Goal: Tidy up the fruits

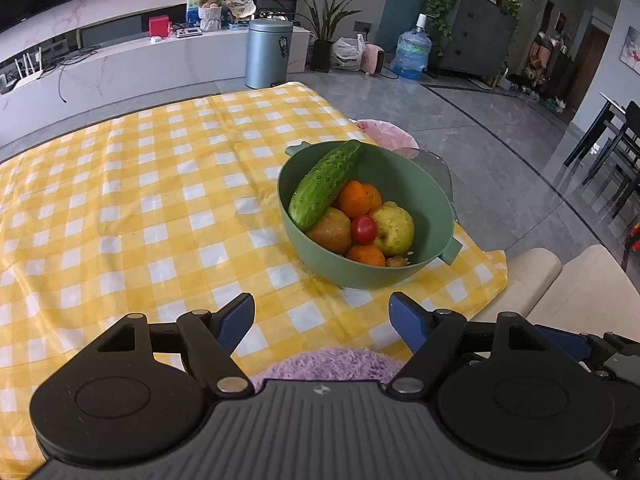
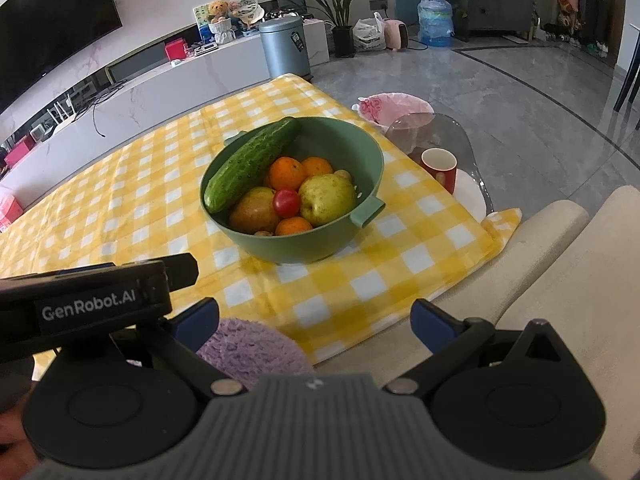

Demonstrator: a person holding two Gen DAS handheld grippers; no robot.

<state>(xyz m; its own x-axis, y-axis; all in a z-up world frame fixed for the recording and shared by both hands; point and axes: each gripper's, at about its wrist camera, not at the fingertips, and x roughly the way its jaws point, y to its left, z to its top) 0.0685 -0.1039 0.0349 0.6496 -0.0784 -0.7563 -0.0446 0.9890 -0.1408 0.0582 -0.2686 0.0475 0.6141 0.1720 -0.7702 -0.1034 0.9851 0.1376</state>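
A green bowl (image 1: 430, 200) (image 2: 360, 152) stands on the yellow checked cloth (image 1: 140, 200) (image 2: 140, 200). A cucumber (image 1: 326, 184) (image 2: 250, 164) leans on the bowl's left rim. In the bowl lie oranges (image 1: 354, 198) (image 2: 285, 173), two yellow-green pears (image 1: 394, 228) (image 2: 326, 199), a brownish pear (image 2: 254, 214) and a red tomato (image 1: 364, 229) (image 2: 286, 202). My left gripper (image 1: 322, 320) is open and empty, short of the bowl. My right gripper (image 2: 316, 318) is open and empty near the table's front edge. The left gripper's body (image 2: 100, 300) shows at left in the right wrist view.
A purple fuzzy item (image 1: 328, 364) (image 2: 252, 354) lies below the grippers. A red cup (image 2: 439, 168) stands on the glass table edge right of the cloth. A pink-lined bin (image 2: 394, 108) sits on the floor beyond. A cream sofa arm (image 2: 540, 264) is at right.
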